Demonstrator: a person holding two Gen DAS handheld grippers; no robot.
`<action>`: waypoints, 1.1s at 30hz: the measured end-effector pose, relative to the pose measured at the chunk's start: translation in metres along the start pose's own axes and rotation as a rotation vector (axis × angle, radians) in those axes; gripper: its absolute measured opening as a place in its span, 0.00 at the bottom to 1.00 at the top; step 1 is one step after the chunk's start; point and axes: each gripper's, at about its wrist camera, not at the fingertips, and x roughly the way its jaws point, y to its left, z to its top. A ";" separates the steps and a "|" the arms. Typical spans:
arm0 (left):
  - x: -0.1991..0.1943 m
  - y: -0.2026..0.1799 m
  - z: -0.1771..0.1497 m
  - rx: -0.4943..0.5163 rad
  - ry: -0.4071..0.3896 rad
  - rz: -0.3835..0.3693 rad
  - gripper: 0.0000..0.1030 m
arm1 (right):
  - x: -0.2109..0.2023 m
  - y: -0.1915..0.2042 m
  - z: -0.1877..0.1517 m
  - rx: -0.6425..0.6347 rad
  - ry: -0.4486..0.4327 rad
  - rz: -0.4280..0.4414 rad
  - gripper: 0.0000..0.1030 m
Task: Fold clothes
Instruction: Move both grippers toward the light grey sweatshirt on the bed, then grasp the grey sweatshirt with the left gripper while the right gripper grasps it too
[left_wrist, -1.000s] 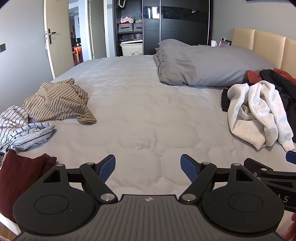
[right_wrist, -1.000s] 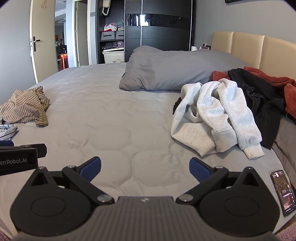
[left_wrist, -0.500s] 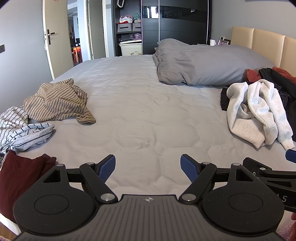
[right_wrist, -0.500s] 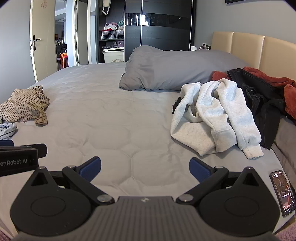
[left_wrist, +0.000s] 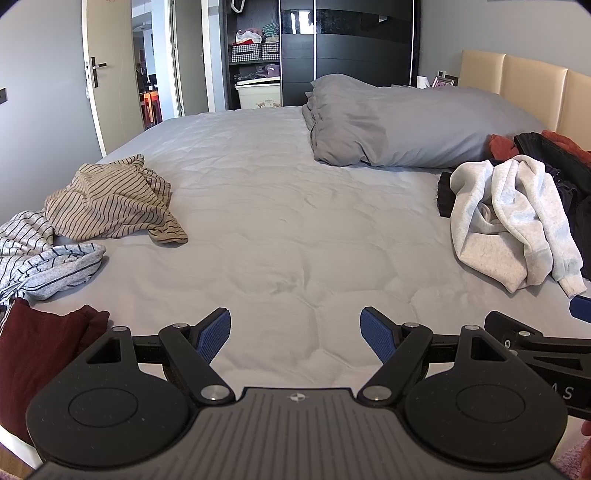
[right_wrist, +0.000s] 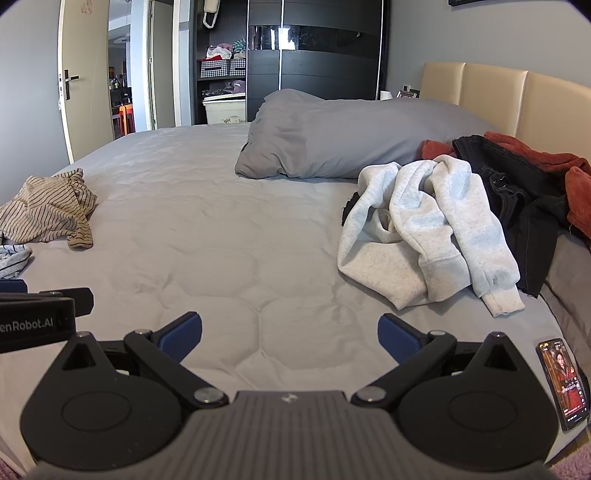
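Observation:
A crumpled light grey sweatshirt (left_wrist: 509, 221) (right_wrist: 424, 229) lies on the right of the grey bed (left_wrist: 277, 206) (right_wrist: 207, 236). Behind it sit black trousers (right_wrist: 524, 199) and a rust-red garment (right_wrist: 554, 158). A beige striped top (left_wrist: 107, 199) (right_wrist: 48, 210) lies at the left, with a white striped garment (left_wrist: 40, 258) and a dark red garment (left_wrist: 37, 358) nearer the edge. My left gripper (left_wrist: 295, 334) and my right gripper (right_wrist: 290, 336) both hover open over the bed's near edge, holding nothing.
A big grey pillow (left_wrist: 399, 122) (right_wrist: 343, 136) lies at the head by the beige headboard (right_wrist: 498, 96). A phone (right_wrist: 563, 384) with its screen lit rests on the bed's right corner. A dark wardrobe (left_wrist: 332, 48) and an open door (left_wrist: 107, 74) stand beyond.
Both views shifted very slightly; the grippers stay open and the clothes have not moved.

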 end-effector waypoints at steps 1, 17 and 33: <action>0.000 0.000 0.000 0.000 0.001 0.000 0.75 | 0.000 -0.001 0.000 0.000 0.000 -0.002 1.00; 0.020 -0.014 0.002 0.031 0.049 -0.006 0.75 | 0.019 -0.030 0.003 0.009 0.055 -0.063 1.00; 0.065 -0.100 0.056 0.183 0.010 -0.198 0.72 | 0.054 -0.116 0.049 -0.046 0.090 -0.118 0.86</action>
